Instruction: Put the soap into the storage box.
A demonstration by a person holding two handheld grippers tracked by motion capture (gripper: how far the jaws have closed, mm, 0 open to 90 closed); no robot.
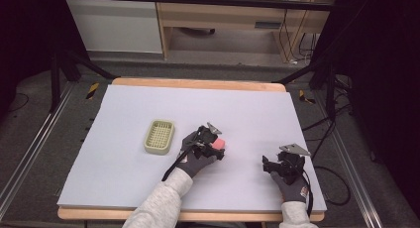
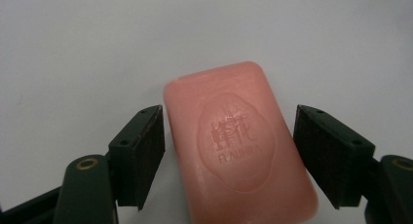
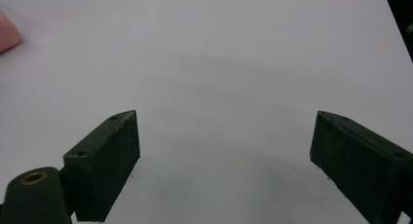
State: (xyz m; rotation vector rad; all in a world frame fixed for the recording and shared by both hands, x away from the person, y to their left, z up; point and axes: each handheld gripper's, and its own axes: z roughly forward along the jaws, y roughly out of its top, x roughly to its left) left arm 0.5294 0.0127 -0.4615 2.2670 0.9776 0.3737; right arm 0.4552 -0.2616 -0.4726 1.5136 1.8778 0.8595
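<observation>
Pink soap bar [image 2: 238, 146] sits flat on the table [image 1: 124, 178] between the left gripper [image 2: 229, 156]'s wide-open jaws, long axis pointing away (slightly skewed). Right gripper [image 3: 224, 160] idles nearby, also open.

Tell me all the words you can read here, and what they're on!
"FLAUHRA", as best it reads: pressed into the pink soap, under the emblem.
Characters above that word on the soap: too worn to read.
Label on the desk at the back: too small to read.
</observation>
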